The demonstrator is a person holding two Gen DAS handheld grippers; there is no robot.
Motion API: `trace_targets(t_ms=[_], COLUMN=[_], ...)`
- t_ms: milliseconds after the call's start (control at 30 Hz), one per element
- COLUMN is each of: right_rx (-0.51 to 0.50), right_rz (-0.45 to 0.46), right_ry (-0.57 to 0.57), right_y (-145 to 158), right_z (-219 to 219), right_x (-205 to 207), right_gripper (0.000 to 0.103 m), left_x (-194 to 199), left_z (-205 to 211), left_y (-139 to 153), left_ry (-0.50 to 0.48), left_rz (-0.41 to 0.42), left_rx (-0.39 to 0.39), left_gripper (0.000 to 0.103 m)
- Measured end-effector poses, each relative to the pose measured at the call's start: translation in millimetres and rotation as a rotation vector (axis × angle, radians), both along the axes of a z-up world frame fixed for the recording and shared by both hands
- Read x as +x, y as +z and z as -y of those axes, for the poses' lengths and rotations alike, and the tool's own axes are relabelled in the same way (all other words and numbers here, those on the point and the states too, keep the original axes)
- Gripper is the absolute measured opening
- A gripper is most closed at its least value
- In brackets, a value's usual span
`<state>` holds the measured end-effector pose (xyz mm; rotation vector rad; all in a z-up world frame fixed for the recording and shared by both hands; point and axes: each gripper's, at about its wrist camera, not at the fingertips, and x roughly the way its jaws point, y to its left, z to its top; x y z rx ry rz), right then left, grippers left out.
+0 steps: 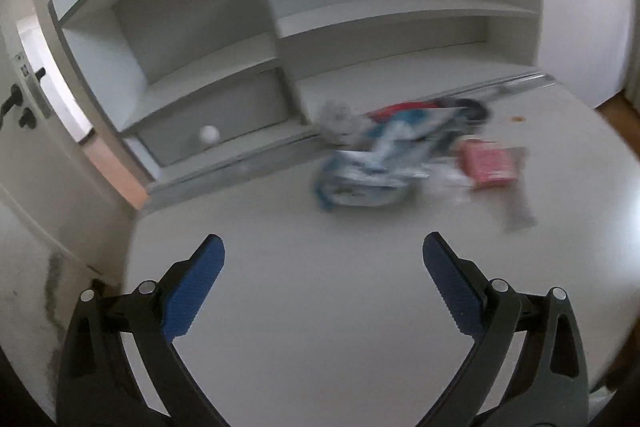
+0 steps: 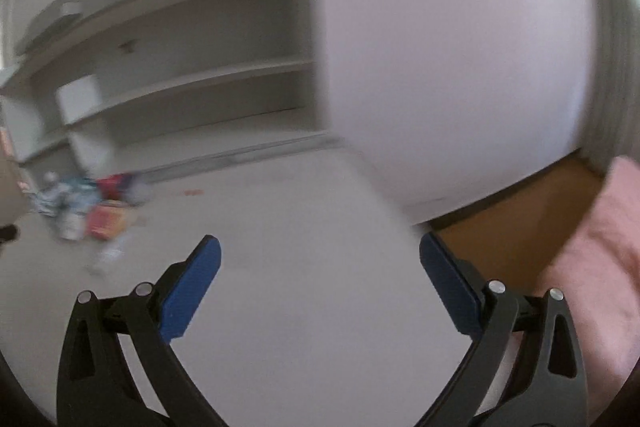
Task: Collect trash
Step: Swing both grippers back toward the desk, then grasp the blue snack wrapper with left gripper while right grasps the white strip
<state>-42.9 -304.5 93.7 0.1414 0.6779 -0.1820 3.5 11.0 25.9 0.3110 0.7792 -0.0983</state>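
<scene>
The trash pile [image 1: 400, 151] – blue, white and red wrappers, blurred – lies ahead of the left gripper [image 1: 323, 259]; the right gripper [image 2: 319, 259] too is wide open, holding nothing.

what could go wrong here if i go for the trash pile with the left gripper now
The trash pile is a loose overlapping heap of wrappers, so the open left gripper might pinch several pieces or push them apart. The red packet lies flat on the desk and could slide rather than lift. Both views are motion-blurred, so aim may be off. The right gripper is also open, off to the side.
</scene>
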Motion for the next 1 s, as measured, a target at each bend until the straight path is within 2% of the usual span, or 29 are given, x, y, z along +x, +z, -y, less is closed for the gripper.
trace_targets(t_ms=[100, 200, 300, 367, 467, 567, 633, 800, 1000], right_rx=[0.021, -0.026, -0.078, -0.112, -0.134, -0.145, -0.130, -0.097, -0.071], right_rz=[-0.094, -0.171, -0.240, -0.271, -0.325, -0.353, -0.369, -0.396, -0.382], right_ry=[0.093, 0.168, 0.225, 0.245, 0.253, 0.261, 0.264, 0.304, 0.362], right_y=[-16.5, -26.7, -45.2, -53.1, -63.8, -65.9, -65.9, -63.8, -65.6], right_z=[-54.0, -106.5, -148.7, -159.8, -156.6, -137.2, -121.5, -101.6, -96.6], right_x=[39.2, 68.6, 101.0, 109.8, 118.8, 115.8, 115.2, 111.3, 113.1], right_gripper=[0.096, 0.096, 0.096, 0.096, 0.096, 0.096, 0.096, 0.096, 0.093], left_x=[22.5, 41.8, 48.0, 55.2, 68.1, 68.5, 77.1, 102.3, 109.7], left_z=[-0.8, -5.5, 8.5, 11.9, 17.5, 31.4, 37.3, 37.0, 34.4], left_y=[-5.5, -3.3, -3.1, -4.7, -18.5, -27.4, -29.6, -31.5, -33.6], left_ry=[-0.085, -0.175, -0.228, -0.257, -0.330, -0.419, -0.439, -0.437, -0.447], left_rz=[-0.033, -0.083, -0.101, -0.119, -0.168, -0.174, -0.178, -0.216, -0.227], left_rx=[0.060, 0.088, 0.118, 0.131, 0.188, 0.256, 0.283, 0.251, 0.254], left_gripper=[0.096, 0.096, 0.096, 0.096, 0.096, 0.096, 0.096, 0.096, 0.096])
